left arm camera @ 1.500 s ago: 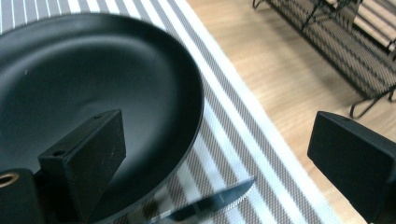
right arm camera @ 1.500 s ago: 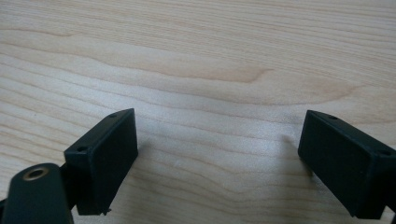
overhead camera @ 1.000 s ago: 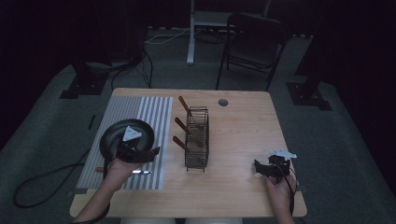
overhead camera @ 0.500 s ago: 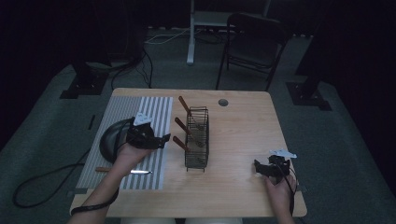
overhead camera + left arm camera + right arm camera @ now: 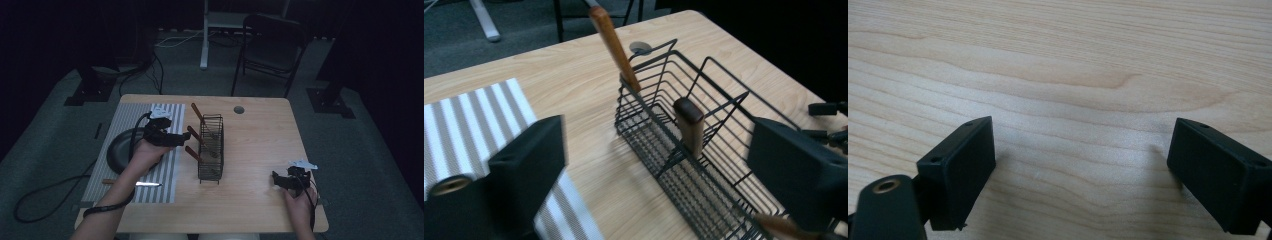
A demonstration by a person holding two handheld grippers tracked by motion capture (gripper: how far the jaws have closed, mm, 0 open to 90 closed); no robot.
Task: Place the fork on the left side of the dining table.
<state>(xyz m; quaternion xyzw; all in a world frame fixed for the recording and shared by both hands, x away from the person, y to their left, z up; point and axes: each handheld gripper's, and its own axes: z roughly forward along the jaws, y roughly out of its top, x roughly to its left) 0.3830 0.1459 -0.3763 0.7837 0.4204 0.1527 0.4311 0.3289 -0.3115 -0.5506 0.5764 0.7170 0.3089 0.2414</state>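
My left gripper (image 5: 181, 139) hovers over the striped mat (image 5: 165, 170), pointing right at the black wire rack (image 5: 211, 167). Its jaws are open and have just closed a little, with nothing between them. In the left gripper view the left gripper (image 5: 656, 150) faces the rack (image 5: 704, 200) and its wooden handles (image 5: 613, 45). A dark round pan (image 5: 117, 152) lies on the mat behind that hand. My right gripper (image 5: 276, 178) rests low at the table's front right, open and empty. In the right gripper view the right gripper (image 5: 1080, 145) has bare wood between its jaws.
A knife (image 5: 146, 184) with a wooden handle lies on the mat near the front edge. The table (image 5: 260, 135) has a round cable hole (image 5: 239, 109) at the back. A chair (image 5: 272, 45) and stands sit on the floor beyond.
My left gripper has left the pan, risen and moved right toward the wire rack. The right gripper has stayed where it was.
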